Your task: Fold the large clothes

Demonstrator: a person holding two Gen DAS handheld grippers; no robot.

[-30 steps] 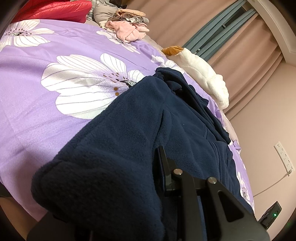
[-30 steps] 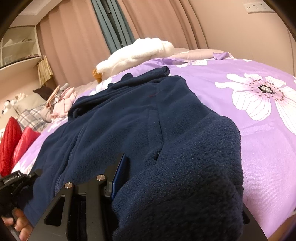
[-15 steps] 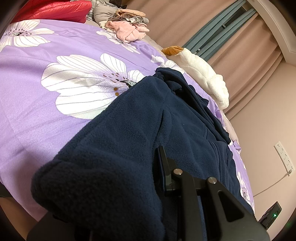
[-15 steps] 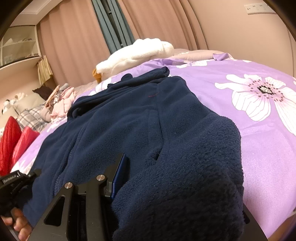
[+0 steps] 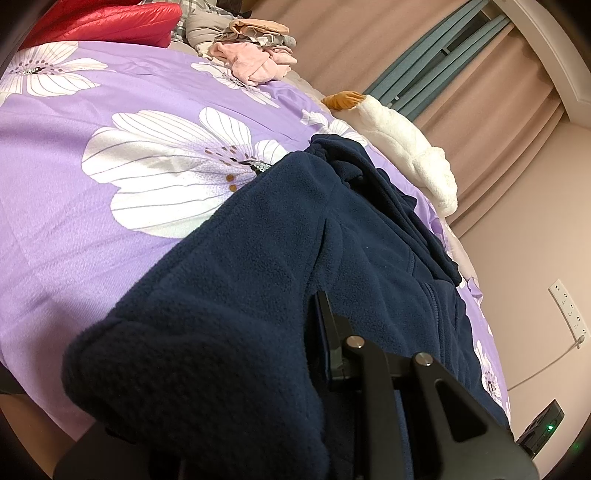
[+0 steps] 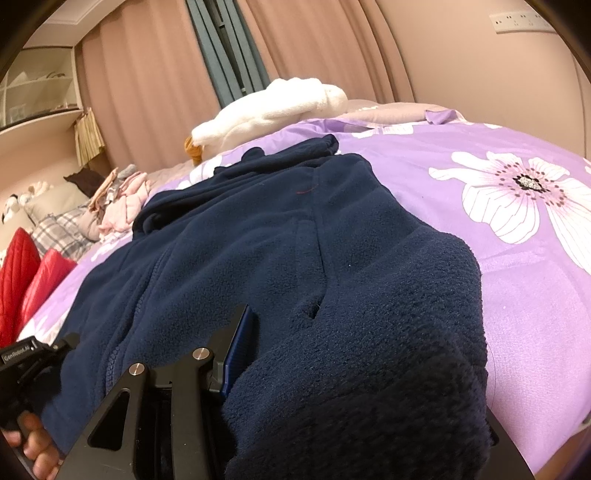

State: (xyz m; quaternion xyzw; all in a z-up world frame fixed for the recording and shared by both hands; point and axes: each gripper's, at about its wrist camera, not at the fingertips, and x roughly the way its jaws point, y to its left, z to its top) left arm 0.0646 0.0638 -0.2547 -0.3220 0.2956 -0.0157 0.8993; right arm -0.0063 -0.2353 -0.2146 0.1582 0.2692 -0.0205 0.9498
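A large navy fleece jacket [image 5: 369, 236] lies lengthwise on the purple flowered bedspread [image 5: 74, 192], its near edge lifted towards both cameras. My left gripper [image 5: 295, 328] is shut on that edge. One black finger [image 5: 325, 332] shows; the fleece drapes over the other. In the right wrist view the same jacket [image 6: 258, 229] bunches thickly over my right gripper [image 6: 291, 332], which is shut on it, with only the left finger [image 6: 236, 339] showing. The left gripper's body and a person's fingers [image 6: 33, 443] appear at the lower left.
A white plush toy [image 5: 406, 147] lies at the far edge of the bed by the curtains. A pile of pink and beige clothes [image 5: 255, 59], a red padded jacket [image 5: 110, 22] and plaid pillows [image 6: 62, 236] sit near the head end. A wall socket [image 5: 569, 310] has a cable.
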